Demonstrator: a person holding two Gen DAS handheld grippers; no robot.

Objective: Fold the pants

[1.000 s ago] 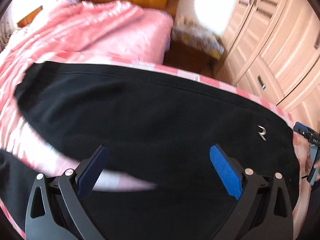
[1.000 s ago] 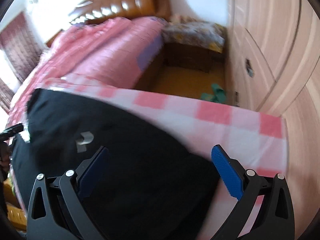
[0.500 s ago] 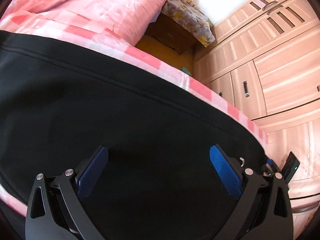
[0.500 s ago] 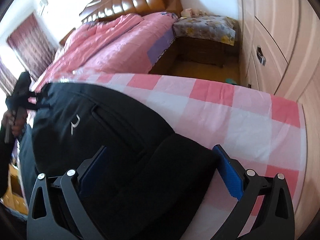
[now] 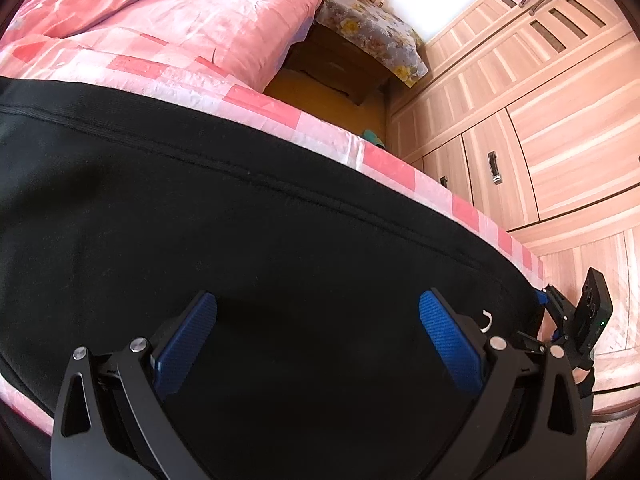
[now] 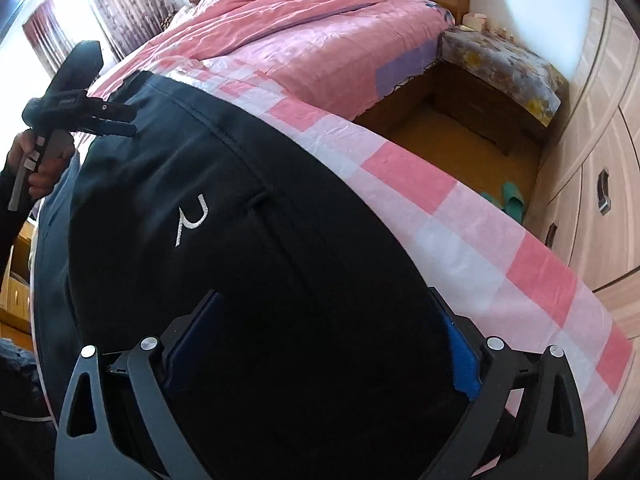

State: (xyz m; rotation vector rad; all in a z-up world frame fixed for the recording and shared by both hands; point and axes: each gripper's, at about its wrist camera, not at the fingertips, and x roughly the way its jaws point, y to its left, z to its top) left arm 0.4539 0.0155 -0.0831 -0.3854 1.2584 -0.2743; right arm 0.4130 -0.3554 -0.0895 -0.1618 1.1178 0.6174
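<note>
The black knit pants (image 6: 248, 280) with the small white stitched logo (image 6: 192, 220) lay flat across the pink-and-white checked bedsheet (image 6: 460, 216), filling the lower half of both views. The right gripper (image 6: 320, 348) sat low over the waist end, its blue-padded fingers (image 6: 460, 356) spread wide with black cloth bulging up between them; the jaws had just been closing a touch, yet the pads did not look to be pinching. Over at ten o'clock in that view, the left gripper (image 6: 120, 118) hung above the far stretch of fabric in the person's hand (image 6: 44, 160). In its own view the left gripper (image 5: 318, 340) stood wide apart too, nothing clamped, with the long side seam (image 5: 280, 188) running from nine o'clock towards four.

The risk, as I judged it: a shallow bite taking only the top layer, so the legs would peel apart on the lift. Uneven pulls from the two ends could skew the fold, or drag the sheet along.
</note>
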